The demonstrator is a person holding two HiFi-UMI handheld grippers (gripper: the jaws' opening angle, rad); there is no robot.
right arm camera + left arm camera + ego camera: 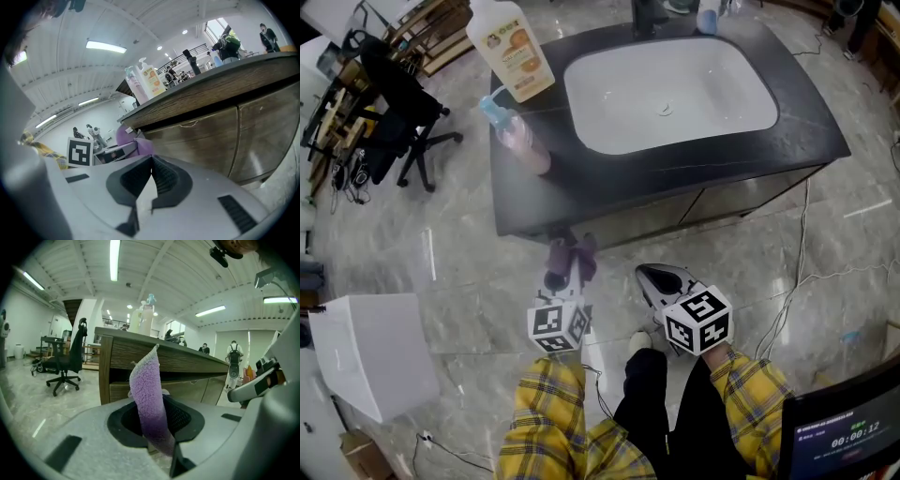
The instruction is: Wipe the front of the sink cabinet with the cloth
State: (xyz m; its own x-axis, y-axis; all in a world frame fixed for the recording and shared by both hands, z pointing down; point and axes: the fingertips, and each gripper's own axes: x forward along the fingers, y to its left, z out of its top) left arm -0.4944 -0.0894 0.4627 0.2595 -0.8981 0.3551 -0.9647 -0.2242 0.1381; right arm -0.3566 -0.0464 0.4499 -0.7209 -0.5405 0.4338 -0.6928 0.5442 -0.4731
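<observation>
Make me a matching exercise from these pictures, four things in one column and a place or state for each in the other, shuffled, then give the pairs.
1. purple cloth
2. bottle with the orange label
3. office chair
4. right gripper

A. on the floor, left of the sink cabinet
B. shut, nothing between its jaws
C. clamped in the left gripper
D. on the countertop, left of the basin

Pairs: 1-C, 2-D, 3-A, 4-B

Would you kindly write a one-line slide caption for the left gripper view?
Tongs of the left gripper clamp a purple cloth upright, facing the wood-grain sink cabinet.
</observation>
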